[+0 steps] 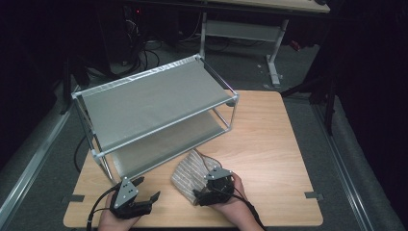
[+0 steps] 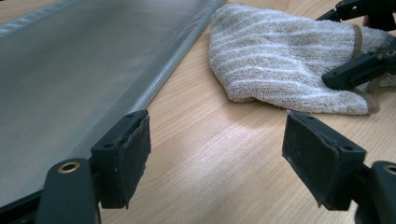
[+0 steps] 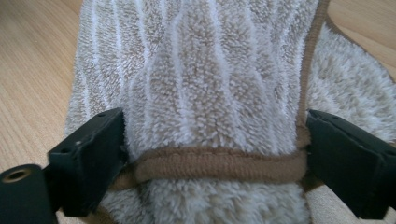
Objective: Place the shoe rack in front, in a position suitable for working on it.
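Dark floor and cables surround a pale wooden table [image 1: 269, 144]. At its left and back stands a two-tier rack [image 1: 154, 96] with grey fabric shelves on a thin metal frame. Near the front edge, left of centre, the left gripper [image 1: 146, 188] rests with its jaws wide apart and nothing between them; in its own view it looks over bare wood beside the lower shelf [image 2: 70, 79]. Just right of it, in front of the rack's lower shelf, lies the towel [image 1: 188, 174], a beige terry cloth with white stripes and a brown bound hem. The right gripper [image 3: 212, 163] straddles that hem, its jaws apart on either side of the bunched cloth, touching or just short of it; no squeeze shows. The towel looks light, soft and floppy, unlikely to slip or break. Its thick hem is probably the surest place to pinch, since loose pile would sag and drag.
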The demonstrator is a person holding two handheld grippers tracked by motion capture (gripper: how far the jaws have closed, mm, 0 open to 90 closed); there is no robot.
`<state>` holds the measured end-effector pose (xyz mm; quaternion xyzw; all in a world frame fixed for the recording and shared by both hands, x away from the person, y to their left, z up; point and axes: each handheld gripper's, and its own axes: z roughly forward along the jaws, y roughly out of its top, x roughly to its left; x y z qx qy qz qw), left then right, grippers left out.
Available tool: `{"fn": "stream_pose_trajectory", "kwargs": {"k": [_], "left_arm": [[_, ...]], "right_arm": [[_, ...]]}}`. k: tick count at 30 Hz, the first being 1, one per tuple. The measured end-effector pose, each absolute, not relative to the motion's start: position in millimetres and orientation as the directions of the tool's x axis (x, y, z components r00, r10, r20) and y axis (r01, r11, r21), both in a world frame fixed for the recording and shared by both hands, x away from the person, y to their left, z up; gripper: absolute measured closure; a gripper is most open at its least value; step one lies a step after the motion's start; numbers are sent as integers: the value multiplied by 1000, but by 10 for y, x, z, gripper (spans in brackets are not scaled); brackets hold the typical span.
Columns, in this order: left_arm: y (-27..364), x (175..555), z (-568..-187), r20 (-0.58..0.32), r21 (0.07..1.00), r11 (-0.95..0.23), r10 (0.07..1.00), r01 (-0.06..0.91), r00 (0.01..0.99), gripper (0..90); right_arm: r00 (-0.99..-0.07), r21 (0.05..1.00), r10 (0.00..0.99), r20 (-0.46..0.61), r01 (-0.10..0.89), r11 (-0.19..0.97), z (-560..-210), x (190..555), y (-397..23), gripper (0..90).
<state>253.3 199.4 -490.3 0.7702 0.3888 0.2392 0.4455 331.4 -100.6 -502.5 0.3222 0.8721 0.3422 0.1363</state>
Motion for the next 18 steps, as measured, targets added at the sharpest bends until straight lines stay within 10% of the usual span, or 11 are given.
{"fn": "stream_pose_trajectory", "kwargs": {"k": [7,18], "left_arm": [[1960,2551,-4913,22,868,-310,805,389,593,265],[1821,2615,-4850,-6,887,-290,772,360,636,331]], "right_arm": [[-769,733,639,8,439,520,-4933,3239,-1080,573],[-651,786,759,-11,464,409,-4730,3215,-1627,570]]}}
